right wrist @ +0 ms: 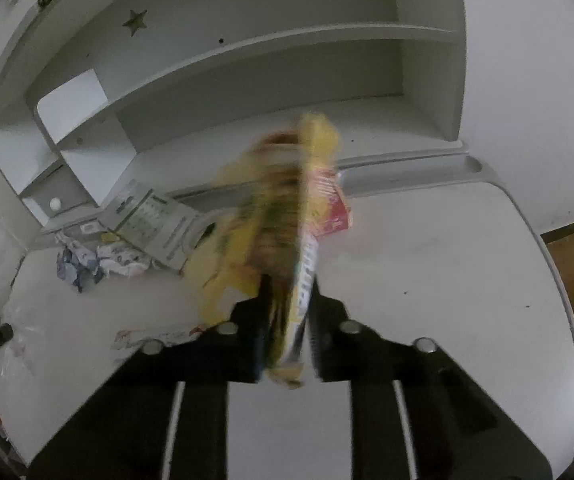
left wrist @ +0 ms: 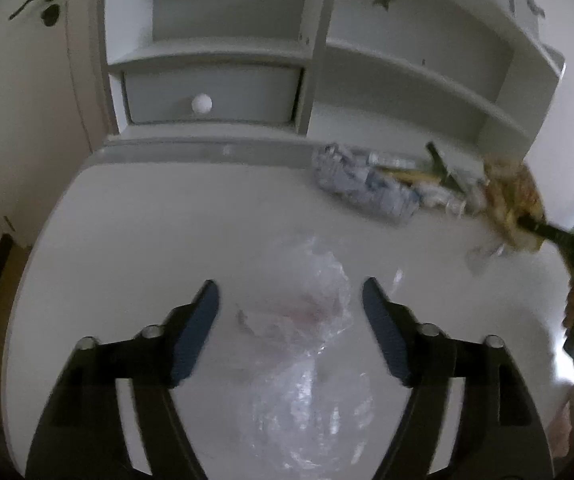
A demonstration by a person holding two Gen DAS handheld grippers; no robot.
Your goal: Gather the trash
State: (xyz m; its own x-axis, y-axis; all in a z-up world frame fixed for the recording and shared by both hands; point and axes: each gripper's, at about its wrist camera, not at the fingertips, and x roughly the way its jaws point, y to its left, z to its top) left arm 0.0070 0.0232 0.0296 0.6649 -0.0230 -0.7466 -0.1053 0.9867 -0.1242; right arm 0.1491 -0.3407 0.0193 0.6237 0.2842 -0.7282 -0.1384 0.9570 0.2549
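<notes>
My right tool [right wrist: 287,320] is closed on a light, crackly yellow wrapper [right wrist: 287,216], while my left tool [left wrist: 291,320], half open and holding nothing, straddles the soft, slippery clear bag [left wrist: 307,320] toward 12 o'clock on the worktop [left wrist: 147,240]; I would pinch a bunched fold.

No wording can be read anywhere. The yellow wrapper [right wrist: 287,216] clamped between the right jaws carries print blurred past reading, and the printed carton [right wrist: 155,220] lying beyond and left of those jaws shows only illegible lines.
</notes>
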